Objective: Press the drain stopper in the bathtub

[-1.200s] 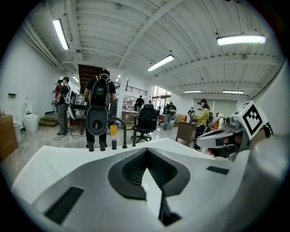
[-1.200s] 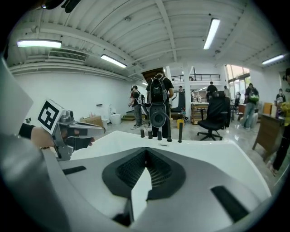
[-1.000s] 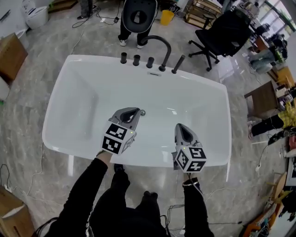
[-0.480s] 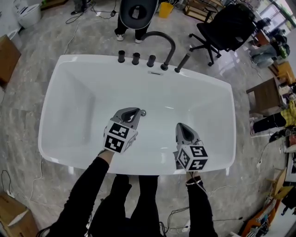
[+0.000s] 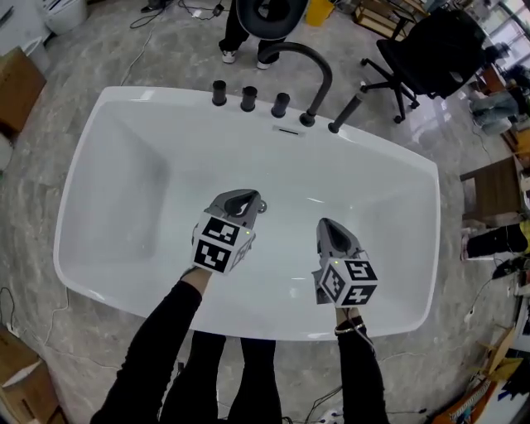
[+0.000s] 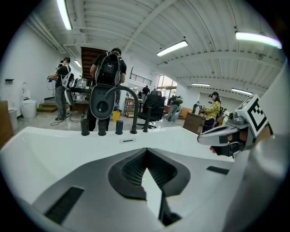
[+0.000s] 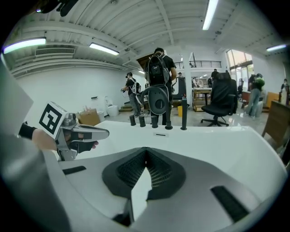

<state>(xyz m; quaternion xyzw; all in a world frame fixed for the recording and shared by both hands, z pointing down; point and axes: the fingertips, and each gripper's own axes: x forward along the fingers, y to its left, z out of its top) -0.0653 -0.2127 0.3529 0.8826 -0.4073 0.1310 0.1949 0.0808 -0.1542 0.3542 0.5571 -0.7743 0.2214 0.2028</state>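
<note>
The white bathtub (image 5: 124, 166) fills the head view. Its small chrome drain stopper (image 5: 262, 207) shows on the tub floor, just right of the tip of my left gripper (image 5: 248, 198). That gripper hangs over the tub's middle, jaws closed with nothing in them. My right gripper (image 5: 325, 224) hovers to the right, nearer the front rim, also shut and empty. In the left gripper view the closed jaws (image 6: 146, 156) point at the faucet wall, and the stopper is hidden. The right gripper view shows closed jaws (image 7: 146, 154) and the left gripper (image 7: 81, 133) beside them.
A black arched faucet (image 5: 308, 70), three black knobs (image 5: 248, 99) and a black hand shower (image 5: 348, 114) line the tub's far rim. A person (image 5: 257, 25) stands behind it. An office chair (image 5: 431, 50) is at the back right, a cardboard box (image 5: 16, 83) at the left.
The view has shifted forward, so the tub sits lower and larger in the frame. Both grippers stay shut and hold about the same places over the tub.
</note>
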